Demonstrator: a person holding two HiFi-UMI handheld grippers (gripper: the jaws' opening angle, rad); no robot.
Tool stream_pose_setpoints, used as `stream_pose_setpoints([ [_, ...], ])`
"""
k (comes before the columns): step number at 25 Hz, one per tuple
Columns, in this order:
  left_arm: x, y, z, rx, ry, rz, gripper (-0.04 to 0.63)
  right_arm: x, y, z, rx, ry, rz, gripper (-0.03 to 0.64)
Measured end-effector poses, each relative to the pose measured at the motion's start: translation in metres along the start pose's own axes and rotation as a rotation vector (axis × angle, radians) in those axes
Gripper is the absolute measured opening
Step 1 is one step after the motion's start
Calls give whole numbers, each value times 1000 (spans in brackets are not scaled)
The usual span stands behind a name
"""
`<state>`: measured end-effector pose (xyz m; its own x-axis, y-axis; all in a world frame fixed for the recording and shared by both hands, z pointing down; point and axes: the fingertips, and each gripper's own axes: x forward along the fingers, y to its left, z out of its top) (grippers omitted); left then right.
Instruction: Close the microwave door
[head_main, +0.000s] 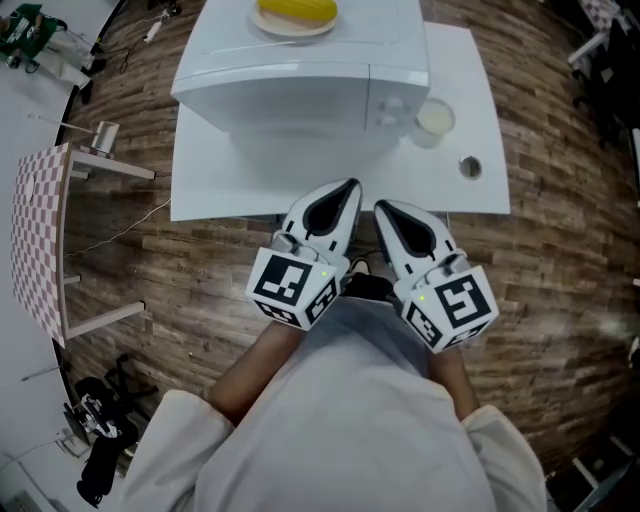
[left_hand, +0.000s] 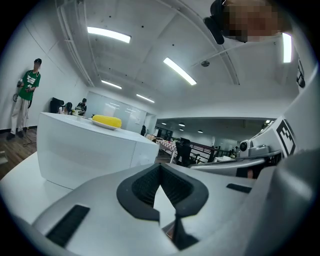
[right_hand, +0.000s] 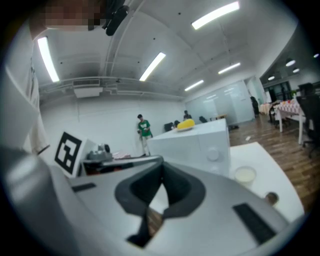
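Observation:
A white microwave (head_main: 300, 85) stands on a white table (head_main: 470, 90), its door lying flush with the front and its dial panel to the right. It also shows in the left gripper view as the microwave (left_hand: 85, 150) and in the right gripper view as the microwave (right_hand: 200, 142). My left gripper (head_main: 343, 195) and right gripper (head_main: 385, 212) are held side by side just short of the table's near edge, apart from the microwave. Both are shut with nothing between the jaws, as seen at the left gripper (left_hand: 160, 172) and the right gripper (right_hand: 162, 176).
A plate with a yellow item (head_main: 296, 10) rests on top of the microwave. A cup of white liquid (head_main: 434, 120) and a small round object (head_main: 470, 167) sit on the table to its right. A checkered table (head_main: 40, 240) stands at left. A person in green (left_hand: 29, 85) stands far off.

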<state>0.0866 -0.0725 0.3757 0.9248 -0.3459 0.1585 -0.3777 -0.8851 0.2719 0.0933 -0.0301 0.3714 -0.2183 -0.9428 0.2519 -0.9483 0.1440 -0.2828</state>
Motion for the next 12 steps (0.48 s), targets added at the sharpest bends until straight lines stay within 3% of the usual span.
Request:
stream_pose_setpoints([
  [12, -48, -7, 5, -18, -14, 27, 20, -9, 30, 3, -53, 32, 135, 23],
])
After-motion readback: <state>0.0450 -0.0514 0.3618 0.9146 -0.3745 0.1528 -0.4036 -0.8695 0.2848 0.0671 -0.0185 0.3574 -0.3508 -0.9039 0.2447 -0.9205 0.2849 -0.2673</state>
